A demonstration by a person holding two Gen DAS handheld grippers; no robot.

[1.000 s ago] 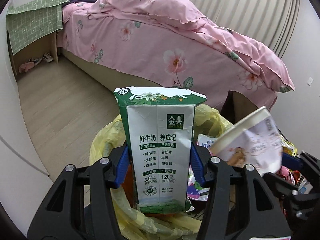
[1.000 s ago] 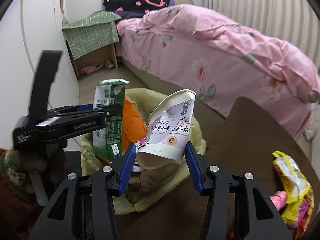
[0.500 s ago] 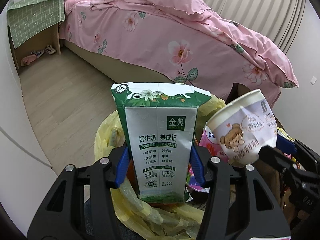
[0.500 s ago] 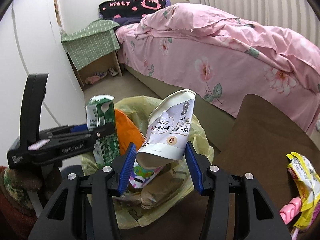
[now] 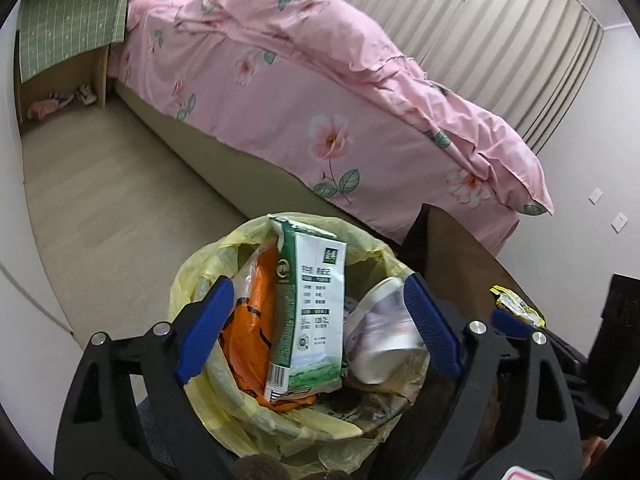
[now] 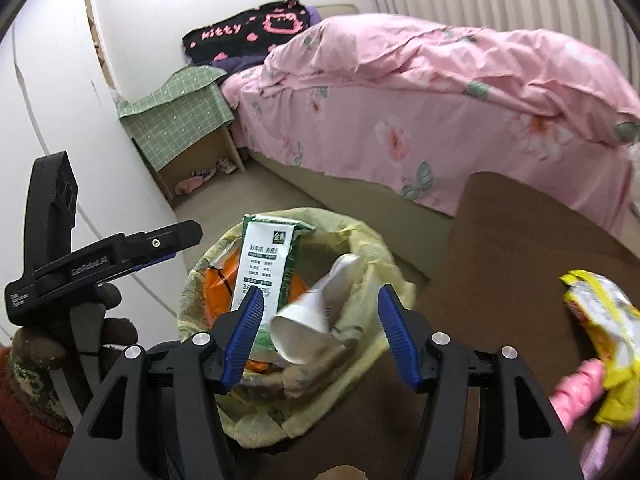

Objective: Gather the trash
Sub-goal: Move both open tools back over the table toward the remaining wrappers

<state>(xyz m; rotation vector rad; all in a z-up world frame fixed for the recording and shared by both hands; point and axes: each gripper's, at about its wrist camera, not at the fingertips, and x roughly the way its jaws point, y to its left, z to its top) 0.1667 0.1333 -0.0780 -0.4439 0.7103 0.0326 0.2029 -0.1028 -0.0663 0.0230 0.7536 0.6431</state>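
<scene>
A bin lined with a yellow bag sits below both grippers. The green and white milk carton lies inside it, leaning on orange trash. The crushed white paper cup lies in the bin beside the carton. My left gripper hangs above the bin, its jaws opening wide, nothing touching the blue pads. My right gripper is also opening over the bin, and the cup sits free between its pads.
A brown table stands right of the bin with a yellow snack wrapper and a pink item on it. A bed with a pink floral cover lies beyond. A small cabinet with green cloth stands by the wall.
Both grippers have opened and let go: the milk carton dropped from the left one and the paper cup from the right one, both into the yellow-lined bin. Both hands shifted slightly.
</scene>
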